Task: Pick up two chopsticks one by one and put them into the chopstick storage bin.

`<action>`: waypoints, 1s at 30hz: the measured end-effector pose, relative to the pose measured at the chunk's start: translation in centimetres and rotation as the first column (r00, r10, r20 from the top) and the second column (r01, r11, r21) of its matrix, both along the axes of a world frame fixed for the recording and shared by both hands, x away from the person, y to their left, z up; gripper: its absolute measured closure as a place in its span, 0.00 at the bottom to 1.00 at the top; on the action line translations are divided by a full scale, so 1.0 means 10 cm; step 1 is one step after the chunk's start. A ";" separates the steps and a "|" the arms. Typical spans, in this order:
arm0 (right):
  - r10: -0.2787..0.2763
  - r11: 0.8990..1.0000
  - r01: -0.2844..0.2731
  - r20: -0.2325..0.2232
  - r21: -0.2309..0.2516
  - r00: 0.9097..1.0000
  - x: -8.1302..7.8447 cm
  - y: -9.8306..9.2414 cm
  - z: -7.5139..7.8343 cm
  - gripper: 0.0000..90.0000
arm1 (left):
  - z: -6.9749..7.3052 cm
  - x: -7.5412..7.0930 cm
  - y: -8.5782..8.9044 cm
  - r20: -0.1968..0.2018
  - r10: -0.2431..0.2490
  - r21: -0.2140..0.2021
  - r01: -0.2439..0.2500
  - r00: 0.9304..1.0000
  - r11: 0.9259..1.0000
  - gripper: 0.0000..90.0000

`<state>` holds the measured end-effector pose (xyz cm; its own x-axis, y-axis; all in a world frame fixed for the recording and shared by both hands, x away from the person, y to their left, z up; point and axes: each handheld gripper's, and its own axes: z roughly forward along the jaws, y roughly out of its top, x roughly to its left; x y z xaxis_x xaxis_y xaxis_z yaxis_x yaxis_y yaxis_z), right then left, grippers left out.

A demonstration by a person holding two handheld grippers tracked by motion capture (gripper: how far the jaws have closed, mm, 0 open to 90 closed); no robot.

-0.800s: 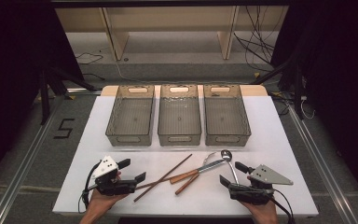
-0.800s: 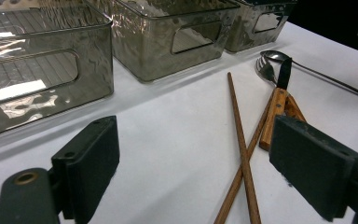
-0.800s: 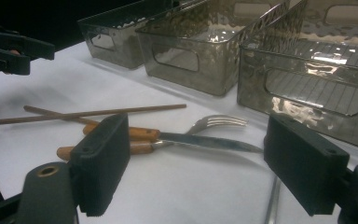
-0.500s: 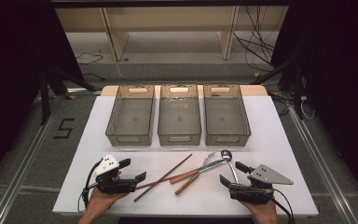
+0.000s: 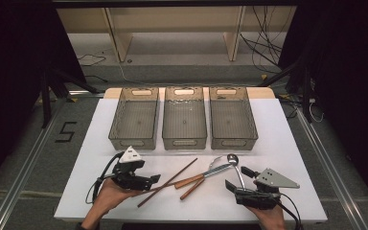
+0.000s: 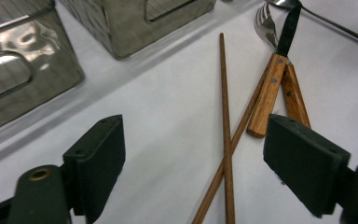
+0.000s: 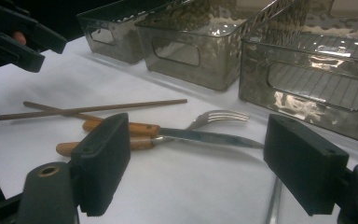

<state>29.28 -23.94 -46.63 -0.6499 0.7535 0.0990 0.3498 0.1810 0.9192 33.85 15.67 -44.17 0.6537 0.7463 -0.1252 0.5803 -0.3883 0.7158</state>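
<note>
You see two matt brown wooden chopsticks (image 6: 225,140) on the smooth matt white table (image 5: 292,143). The knife (image 7: 186,135) and fork (image 7: 219,116) pair glossy metal with varnished wood handles, and the three bins (image 5: 184,117) look like glossy, rippled translucent plastic.

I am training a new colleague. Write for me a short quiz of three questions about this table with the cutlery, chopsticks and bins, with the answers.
1. How many clear bins stand in the row on the table?
2. True or false: the left gripper holds a chopstick.
3. Which lies on top, the knife or the fork?

Key:
1. Three.
2. False. Its jaws are open and the two crossed chopsticks lie on the table.
3. The knife; its blade crosses over the fork.
</note>
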 end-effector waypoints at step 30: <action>0.018 1.000 -0.018 -0.012 -0.002 1.000 0.01 0.01 -0.01 0.28 | -0.20 0.41 -0.62 -0.206 -0.117 0.190 0.157 0.971 0.969 0.62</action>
